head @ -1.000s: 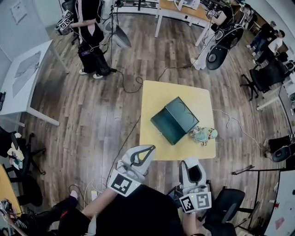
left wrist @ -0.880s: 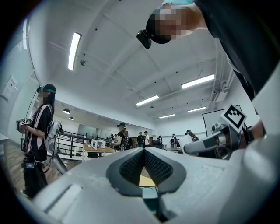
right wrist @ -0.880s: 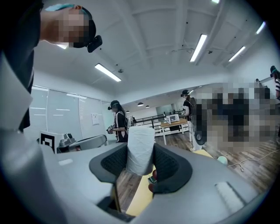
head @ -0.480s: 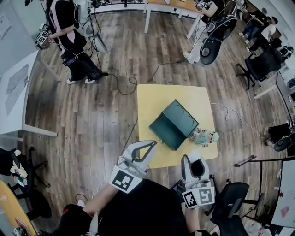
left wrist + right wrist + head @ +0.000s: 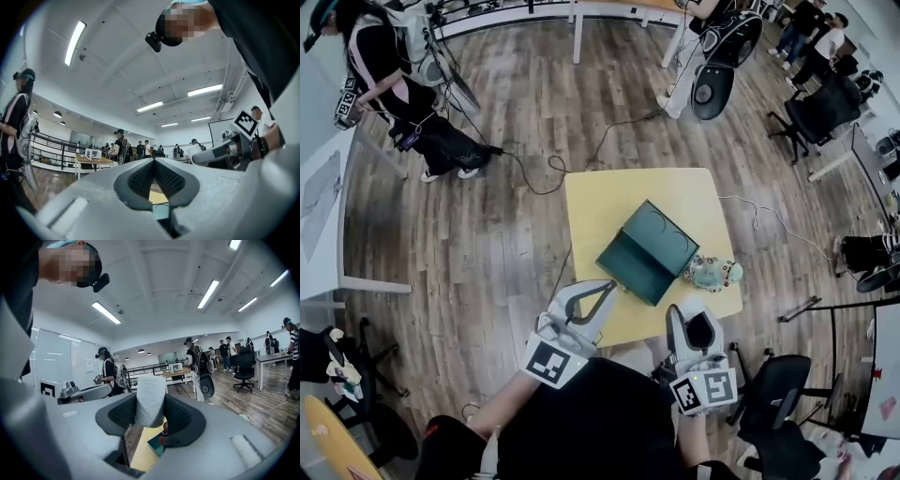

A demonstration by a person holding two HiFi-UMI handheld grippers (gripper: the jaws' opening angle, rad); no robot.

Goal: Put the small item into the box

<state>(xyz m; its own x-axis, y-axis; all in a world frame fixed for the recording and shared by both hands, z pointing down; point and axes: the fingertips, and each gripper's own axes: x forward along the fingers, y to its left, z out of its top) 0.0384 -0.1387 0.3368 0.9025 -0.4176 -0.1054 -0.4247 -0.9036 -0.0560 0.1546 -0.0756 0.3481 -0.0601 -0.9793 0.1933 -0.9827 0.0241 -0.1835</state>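
White and matte, a small cylinder stands upright in my right gripper. Both jaws press against its sides, so they sit wide only because the thing itself is wide. I judge this to be the small item, held upright so it can go down end-first rather than roll.

The jaws of my left gripper are clenched tip to tip with nothing between them. I read it as the spare hand, kept shut so nothing snags, and free to steady things if needed.

Further out, the head view shows both grippers at the near edge of the yellow counter. The left one points toward the near corner of the box, and the right one is short of it and off to the side.

The dark green box lies open and skewed on the counter, its two halves spread hollow-side up. That leaves a broad target, and it looks empty from here. A pale plush toy sits just beside its right corner; I cannot tell whether they touch.

The cylinder is not yet over the box, so I take this as the carry. The next move needs reach forward and inward, clear of the toy.
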